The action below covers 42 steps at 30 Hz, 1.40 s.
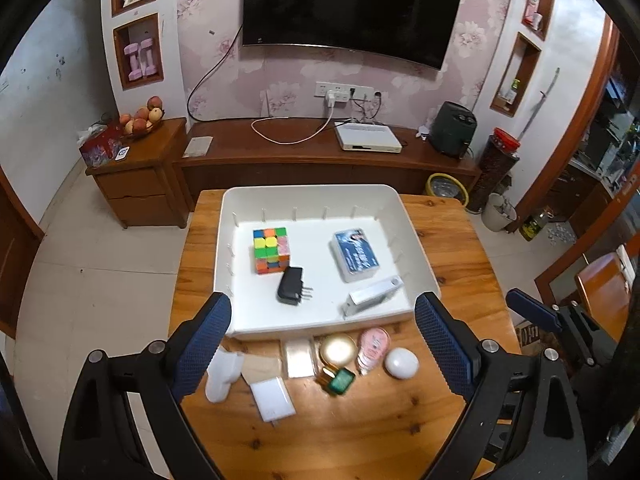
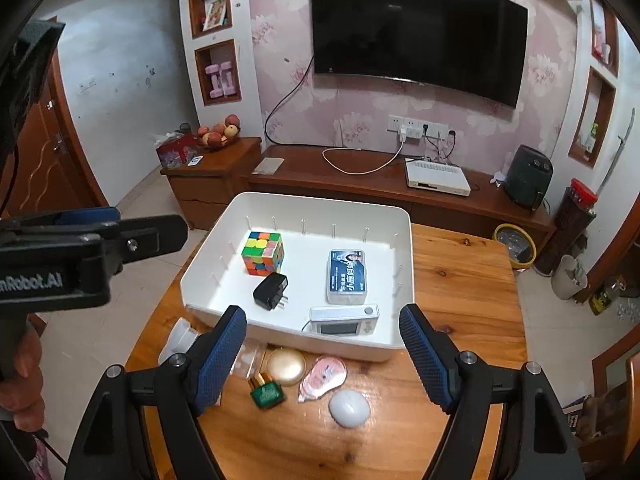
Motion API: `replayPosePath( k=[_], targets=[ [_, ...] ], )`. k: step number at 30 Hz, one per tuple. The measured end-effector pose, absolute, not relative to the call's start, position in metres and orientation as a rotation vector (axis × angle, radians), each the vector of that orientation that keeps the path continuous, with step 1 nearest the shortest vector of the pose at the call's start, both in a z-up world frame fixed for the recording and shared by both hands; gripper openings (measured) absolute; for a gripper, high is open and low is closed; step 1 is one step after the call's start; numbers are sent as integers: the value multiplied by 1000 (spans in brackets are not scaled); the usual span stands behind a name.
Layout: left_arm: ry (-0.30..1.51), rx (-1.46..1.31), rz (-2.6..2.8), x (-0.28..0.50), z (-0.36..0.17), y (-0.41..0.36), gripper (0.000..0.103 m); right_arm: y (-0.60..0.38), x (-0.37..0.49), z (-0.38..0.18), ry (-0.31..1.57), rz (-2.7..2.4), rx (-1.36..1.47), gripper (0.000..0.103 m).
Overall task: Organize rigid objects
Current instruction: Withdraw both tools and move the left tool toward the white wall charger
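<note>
Both grippers, left (image 1: 322, 344) and right (image 2: 322, 354), wide open and empty above table (image 1: 456, 248); white egg-shaped case (image 2: 349, 408) outside white bin (image 2: 404, 272), probably light, stiff, slippery: best pinched across narrow sides.

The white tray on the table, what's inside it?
White tray holds a puzzle cube, black plug adapter, blue-labelled box and small silver camera. The box's contents are hidden.

Soft even indoor light, faint shadows, strong fisheye bending and dark corners, slight blur near the edges.
</note>
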<state>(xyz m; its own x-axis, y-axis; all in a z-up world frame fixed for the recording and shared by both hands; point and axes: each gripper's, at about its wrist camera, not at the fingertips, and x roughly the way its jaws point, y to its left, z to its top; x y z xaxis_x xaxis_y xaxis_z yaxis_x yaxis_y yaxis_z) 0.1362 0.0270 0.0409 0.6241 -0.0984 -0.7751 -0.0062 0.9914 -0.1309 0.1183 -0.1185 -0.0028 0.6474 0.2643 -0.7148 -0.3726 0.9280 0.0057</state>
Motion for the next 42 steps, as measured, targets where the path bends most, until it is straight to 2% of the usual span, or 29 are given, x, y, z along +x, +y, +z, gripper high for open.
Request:
replayPosePath(
  k=[15, 24, 42],
  targets=[
    [909, -96, -50, 92, 17, 11, 94, -161, 81, -27, 798, 317, -159, 80],
    [991, -157, 4, 89, -27, 41, 94, -167, 72, -45, 778, 329, -156, 80],
    [1067, -205, 169, 90, -112, 67, 94, -132, 71, -128, 824, 450, -145, 80]
  ],
)
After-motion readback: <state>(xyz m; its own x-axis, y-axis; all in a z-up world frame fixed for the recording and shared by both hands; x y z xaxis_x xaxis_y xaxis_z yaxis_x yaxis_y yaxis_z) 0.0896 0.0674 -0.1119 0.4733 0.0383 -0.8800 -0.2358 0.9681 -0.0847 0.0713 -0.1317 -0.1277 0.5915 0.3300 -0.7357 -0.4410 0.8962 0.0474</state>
